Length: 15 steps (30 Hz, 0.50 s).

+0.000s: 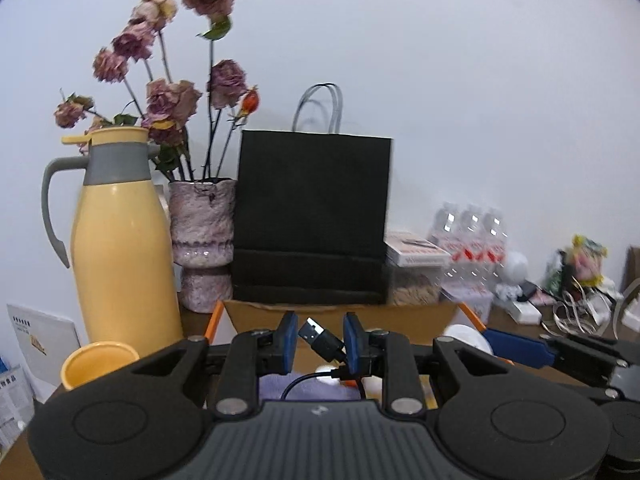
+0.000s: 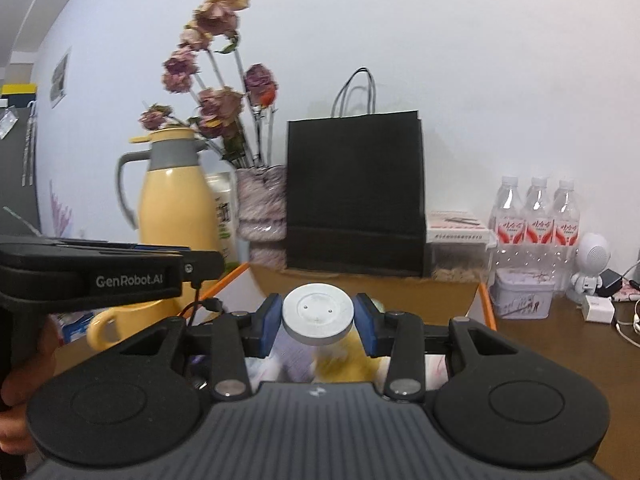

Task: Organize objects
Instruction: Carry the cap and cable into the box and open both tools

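Note:
My left gripper [image 1: 320, 342] is shut on a black USB cable [image 1: 322, 340]; its plug sticks up between the blue pads and the cord loops down into the cardboard box [image 1: 340, 314] below. My right gripper [image 2: 318, 320] is shut on a round white disc-shaped object [image 2: 318, 314], held above the same box [image 2: 400, 292]. The box holds a purple cloth [image 1: 280, 388] and yellow and white items, blurred. The left gripper [image 2: 100, 272] shows at the left of the right wrist view; the right one [image 1: 520, 346] shows at the right of the left wrist view.
Behind the box stand a black paper bag [image 1: 314, 216], a pink vase of dried roses [image 1: 202, 240], a yellow thermos [image 1: 120, 240] and a yellow cup [image 1: 98, 364]. Water bottles [image 2: 536, 216], a tin [image 2: 522, 294], a small white robot figure [image 2: 592, 264] and chargers lie right.

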Each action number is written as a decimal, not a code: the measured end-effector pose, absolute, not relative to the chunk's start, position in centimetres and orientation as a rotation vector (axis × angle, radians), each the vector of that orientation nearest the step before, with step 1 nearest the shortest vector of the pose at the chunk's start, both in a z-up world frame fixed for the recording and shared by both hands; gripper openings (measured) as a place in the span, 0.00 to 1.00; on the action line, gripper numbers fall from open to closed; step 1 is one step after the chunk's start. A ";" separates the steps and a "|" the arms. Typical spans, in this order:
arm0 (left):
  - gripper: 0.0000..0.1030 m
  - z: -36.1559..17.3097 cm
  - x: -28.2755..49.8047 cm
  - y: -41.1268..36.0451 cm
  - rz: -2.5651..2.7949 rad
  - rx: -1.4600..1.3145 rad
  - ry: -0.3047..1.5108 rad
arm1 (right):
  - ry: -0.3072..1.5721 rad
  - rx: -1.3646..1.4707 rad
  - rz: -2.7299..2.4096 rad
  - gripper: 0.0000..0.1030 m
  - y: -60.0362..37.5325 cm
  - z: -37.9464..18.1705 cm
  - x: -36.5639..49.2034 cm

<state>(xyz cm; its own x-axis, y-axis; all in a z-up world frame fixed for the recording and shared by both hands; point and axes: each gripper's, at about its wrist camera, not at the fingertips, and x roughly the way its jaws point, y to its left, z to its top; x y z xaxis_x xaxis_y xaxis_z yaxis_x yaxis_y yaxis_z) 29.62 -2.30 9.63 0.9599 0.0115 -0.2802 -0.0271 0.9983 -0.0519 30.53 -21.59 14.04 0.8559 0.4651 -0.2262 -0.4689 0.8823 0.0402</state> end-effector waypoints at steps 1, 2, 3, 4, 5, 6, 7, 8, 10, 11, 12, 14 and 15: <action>0.22 9.7 30.3 -2.1 0.030 -0.062 0.285 | 0.232 -0.017 0.482 0.39 -21.5 14.0 31.1; 0.22 9.9 31.1 -1.8 0.038 -0.079 0.283 | 0.231 -0.015 0.473 0.39 -21.5 14.0 31.9; 0.22 9.9 31.7 -1.5 0.040 -0.088 0.282 | 0.231 -0.012 0.465 0.39 -21.6 14.0 32.7; 0.22 9.9 32.3 -1.4 0.044 -0.092 0.284 | 0.230 -0.010 0.456 0.39 -21.6 14.0 33.2; 0.22 9.8 33.0 -1.3 0.049 -0.089 0.287 | 0.231 -0.007 0.446 0.39 -21.6 14.0 34.0; 0.22 9.7 33.7 -1.3 0.054 -0.085 0.290 | 0.235 -0.006 0.437 0.39 -21.7 14.0 34.8; 0.22 9.6 34.3 -1.3 0.057 -0.082 0.295 | 0.238 -0.005 0.431 0.39 -21.7 14.0 35.2; 0.22 9.4 35.0 -1.3 0.059 -0.078 0.300 | 0.246 -0.003 0.424 0.39 -21.7 13.9 36.0; 0.22 9.0 36.1 -1.4 0.064 -0.068 0.306 | 0.264 -0.004 0.419 0.39 -21.7 13.6 37.1; 0.22 8.7 36.8 -1.4 0.065 -0.059 0.309 | 0.275 -0.007 0.414 0.39 -21.6 13.4 37.7; 0.22 8.5 37.2 -1.5 0.066 -0.051 0.312 | 0.287 -0.010 0.407 0.39 -21.6 13.1 38.3; 0.23 8.0 38.0 -1.7 0.069 -0.033 0.321 | 0.311 -0.011 0.402 0.39 -21.6 12.8 39.2; 0.23 7.7 38.3 -1.7 0.072 -0.025 0.324 | 0.324 -0.012 0.403 0.39 -21.6 12.6 39.6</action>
